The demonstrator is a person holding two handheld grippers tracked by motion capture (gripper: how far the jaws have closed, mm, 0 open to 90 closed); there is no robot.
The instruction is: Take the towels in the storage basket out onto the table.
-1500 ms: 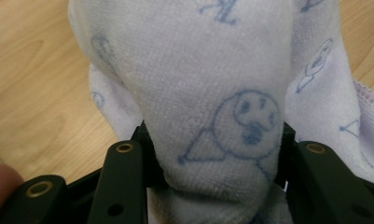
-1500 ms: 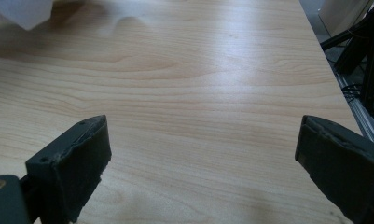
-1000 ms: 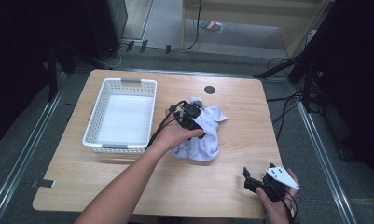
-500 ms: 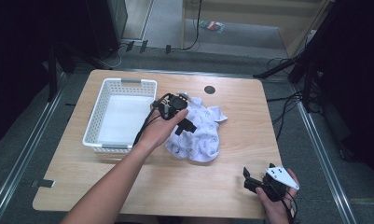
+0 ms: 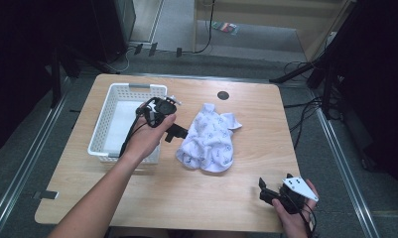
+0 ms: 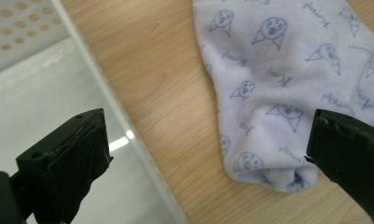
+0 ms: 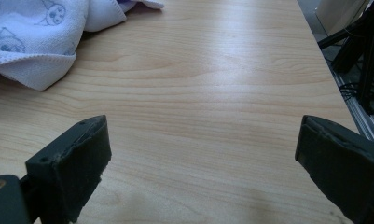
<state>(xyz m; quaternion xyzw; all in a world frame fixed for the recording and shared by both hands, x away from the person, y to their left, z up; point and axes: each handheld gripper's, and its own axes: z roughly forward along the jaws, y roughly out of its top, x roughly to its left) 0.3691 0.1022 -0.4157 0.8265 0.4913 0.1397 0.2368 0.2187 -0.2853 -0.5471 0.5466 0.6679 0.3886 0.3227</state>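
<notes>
The high view takes in the whole wooden surface, with a white perforated basket at centre left, a crumpled cloth at mid-frame, the left tool between the two and the right tool at lower right, well apart from the cloth. The left gripper view alone resolves the cloth's print, small blue cartoon faces and words on pale lavender-white fabric, lying in its upper right beside the basket's rim. Both tools stand released, jaws wide, grasping nothing; the right gripper view has the cloth's hemmed edge in its upper left.
</notes>
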